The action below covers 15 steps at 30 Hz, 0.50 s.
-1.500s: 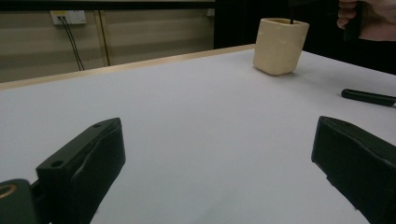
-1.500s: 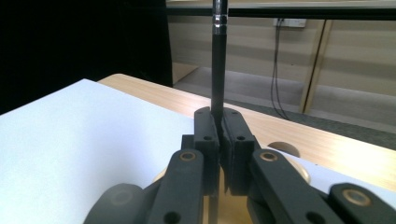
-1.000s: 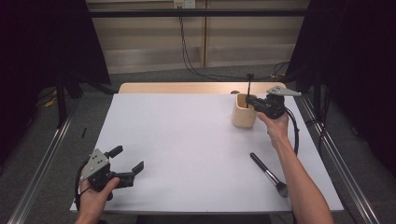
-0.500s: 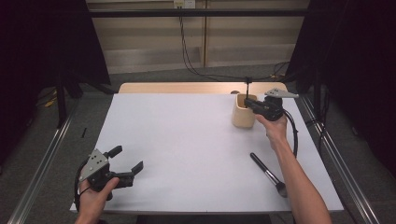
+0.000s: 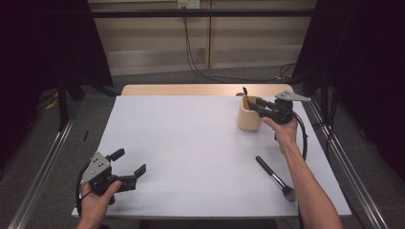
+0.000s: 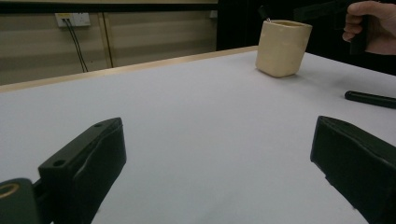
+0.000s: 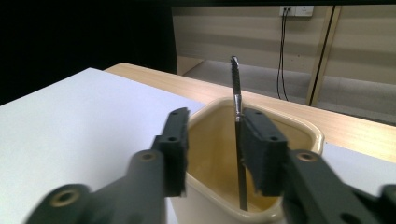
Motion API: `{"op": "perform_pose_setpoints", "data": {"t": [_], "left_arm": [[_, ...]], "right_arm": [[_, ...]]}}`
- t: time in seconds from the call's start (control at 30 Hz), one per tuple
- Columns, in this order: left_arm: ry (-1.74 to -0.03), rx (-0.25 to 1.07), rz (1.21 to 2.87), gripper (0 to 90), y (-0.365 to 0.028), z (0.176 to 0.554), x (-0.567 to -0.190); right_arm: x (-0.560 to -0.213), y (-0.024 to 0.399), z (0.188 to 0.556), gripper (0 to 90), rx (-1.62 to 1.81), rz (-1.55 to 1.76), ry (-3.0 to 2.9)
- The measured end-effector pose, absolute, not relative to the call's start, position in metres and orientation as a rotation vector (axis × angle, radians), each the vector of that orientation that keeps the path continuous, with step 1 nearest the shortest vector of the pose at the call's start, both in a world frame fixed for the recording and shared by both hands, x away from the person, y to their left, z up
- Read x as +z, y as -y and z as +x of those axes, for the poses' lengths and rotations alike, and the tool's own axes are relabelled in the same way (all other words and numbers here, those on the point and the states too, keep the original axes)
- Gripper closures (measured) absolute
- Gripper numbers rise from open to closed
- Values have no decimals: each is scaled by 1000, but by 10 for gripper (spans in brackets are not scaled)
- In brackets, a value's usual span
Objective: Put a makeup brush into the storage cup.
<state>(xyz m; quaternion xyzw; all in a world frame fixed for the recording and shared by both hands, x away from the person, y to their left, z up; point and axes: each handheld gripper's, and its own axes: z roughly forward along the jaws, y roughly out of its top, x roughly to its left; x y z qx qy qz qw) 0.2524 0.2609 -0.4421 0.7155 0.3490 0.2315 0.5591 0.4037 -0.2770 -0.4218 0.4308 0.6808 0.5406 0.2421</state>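
Our right gripper (image 7: 212,149) holds its fingers parted over the cream cup (image 5: 249,117) at the tabletop's far right, a thin brush (image 7: 237,121) standing inside, released. We should lift straight up. Left gripper (image 5: 125,167) rests wide open, empty.

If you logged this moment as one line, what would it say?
right gripper: open over cup | thin brush: standing in cup | left gripper: open, idle | makeup brush: flat on table
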Motion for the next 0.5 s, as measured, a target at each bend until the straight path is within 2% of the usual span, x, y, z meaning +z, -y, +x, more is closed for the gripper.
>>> {"op": "perform_pose_setpoints", "data": {"t": [0.13,0.4,0.5], "left_arm": [[-829,557,1679,33,-262,253,-442],[-832,565,1672,33,-263,253,-442],[-832,566,1669,33,-263,253,-442]], "right_arm": [[-418,276,399,391,1473,1168,-1841],[-415,281,385,182,1472,1167,-1808],[-415,285,378,131,1472,1169,-1809]]}}
